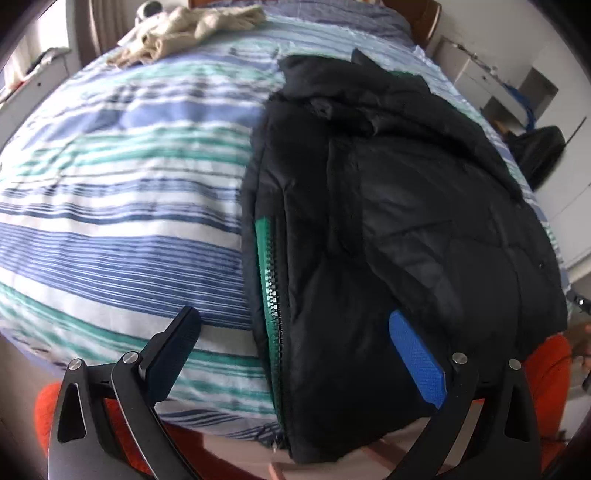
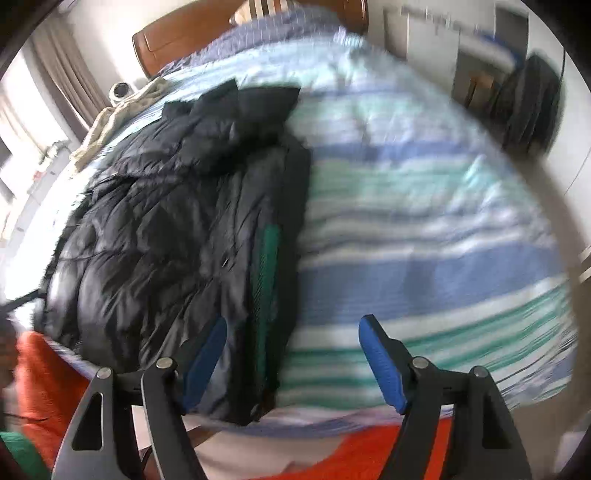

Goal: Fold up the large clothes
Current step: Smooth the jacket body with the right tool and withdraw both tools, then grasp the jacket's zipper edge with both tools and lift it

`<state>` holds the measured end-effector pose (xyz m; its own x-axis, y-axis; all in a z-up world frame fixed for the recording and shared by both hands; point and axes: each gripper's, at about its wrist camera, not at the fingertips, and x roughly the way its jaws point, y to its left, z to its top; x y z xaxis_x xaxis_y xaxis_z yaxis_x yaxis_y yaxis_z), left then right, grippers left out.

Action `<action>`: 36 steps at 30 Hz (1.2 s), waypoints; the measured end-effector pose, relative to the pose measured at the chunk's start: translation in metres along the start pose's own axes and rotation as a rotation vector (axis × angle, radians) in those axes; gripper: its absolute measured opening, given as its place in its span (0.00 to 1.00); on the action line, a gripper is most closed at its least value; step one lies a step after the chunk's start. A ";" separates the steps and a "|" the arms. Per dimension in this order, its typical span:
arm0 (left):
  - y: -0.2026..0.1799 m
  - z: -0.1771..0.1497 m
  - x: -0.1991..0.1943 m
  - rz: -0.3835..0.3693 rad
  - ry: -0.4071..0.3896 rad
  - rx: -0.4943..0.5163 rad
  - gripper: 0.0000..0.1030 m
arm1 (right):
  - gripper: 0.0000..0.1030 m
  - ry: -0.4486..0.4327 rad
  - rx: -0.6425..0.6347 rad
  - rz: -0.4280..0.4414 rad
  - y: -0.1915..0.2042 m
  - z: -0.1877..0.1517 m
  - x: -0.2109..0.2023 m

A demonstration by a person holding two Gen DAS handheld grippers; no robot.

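A black puffer jacket (image 1: 399, 206) with a green zipper edge (image 1: 271, 295) lies folded lengthwise on a striped blue, white and green bedcover (image 1: 129, 177). My left gripper (image 1: 291, 321) is open above the jacket's near hem, one finger over the bedcover, the blue pad (image 1: 417, 358) over the jacket. In the blurred right wrist view the jacket (image 2: 166, 229) lies at the left. My right gripper (image 2: 293, 328) is open and empty, straddling the jacket's zipper edge (image 2: 266, 266) near the bed's front edge.
A beige garment (image 1: 184, 26) lies at the far end of the bed by a wooden headboard (image 2: 177, 37). White shelves (image 1: 491, 81) and a black bag (image 1: 543, 147) stand to the right. Orange clothing (image 2: 369, 454) shows below the bed's near edge.
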<state>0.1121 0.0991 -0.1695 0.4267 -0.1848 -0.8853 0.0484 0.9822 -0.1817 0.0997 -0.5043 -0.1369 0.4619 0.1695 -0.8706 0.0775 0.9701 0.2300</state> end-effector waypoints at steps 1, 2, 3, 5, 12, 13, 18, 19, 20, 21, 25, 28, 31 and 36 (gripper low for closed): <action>0.000 0.001 0.005 0.005 0.009 0.003 0.99 | 0.74 0.018 0.005 0.032 0.001 -0.002 0.009; -0.001 0.001 0.010 0.003 0.012 0.015 1.00 | 0.74 0.028 0.000 0.044 0.003 -0.003 0.017; -0.003 0.001 0.014 0.007 0.011 0.028 1.00 | 0.75 0.029 -0.006 0.039 0.005 -0.004 0.024; -0.006 0.002 0.019 0.003 0.009 0.054 1.00 | 0.79 0.021 -0.015 0.064 0.010 -0.004 0.032; -0.008 0.003 0.023 -0.003 0.066 0.040 0.86 | 0.28 0.076 -0.092 0.121 0.030 0.000 0.035; -0.008 0.003 0.020 -0.031 0.074 0.035 0.64 | 0.24 0.069 -0.075 0.136 0.029 0.001 0.033; -0.016 0.009 -0.003 -0.072 0.080 0.017 0.17 | 0.18 0.018 -0.030 0.204 0.030 0.013 0.015; -0.015 0.011 -0.010 -0.082 0.073 0.007 0.15 | 0.17 0.007 -0.023 0.219 0.029 0.014 0.008; -0.015 0.012 -0.019 -0.098 0.064 -0.002 0.13 | 0.17 -0.004 -0.021 0.233 0.030 0.016 0.001; -0.015 0.013 -0.031 -0.118 0.055 -0.006 0.13 | 0.17 -0.012 -0.022 0.244 0.031 0.019 -0.007; -0.014 0.001 -0.067 -0.174 0.056 0.015 0.13 | 0.17 -0.012 -0.014 0.289 0.025 0.017 -0.038; -0.014 -0.021 -0.079 -0.184 0.096 0.044 0.13 | 0.17 0.020 0.016 0.317 0.018 0.000 -0.053; -0.011 -0.058 -0.084 -0.169 0.180 0.072 0.12 | 0.17 0.106 0.091 0.345 0.010 -0.031 -0.060; -0.002 -0.078 -0.115 -0.222 0.285 0.045 0.11 | 0.16 0.206 0.240 0.430 0.007 -0.058 -0.080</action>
<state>-0.0075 0.1159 -0.1008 0.1332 -0.3893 -0.9114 0.1541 0.9166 -0.3690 0.0122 -0.5010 -0.0911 0.3152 0.5967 -0.7379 0.1308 0.7428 0.6566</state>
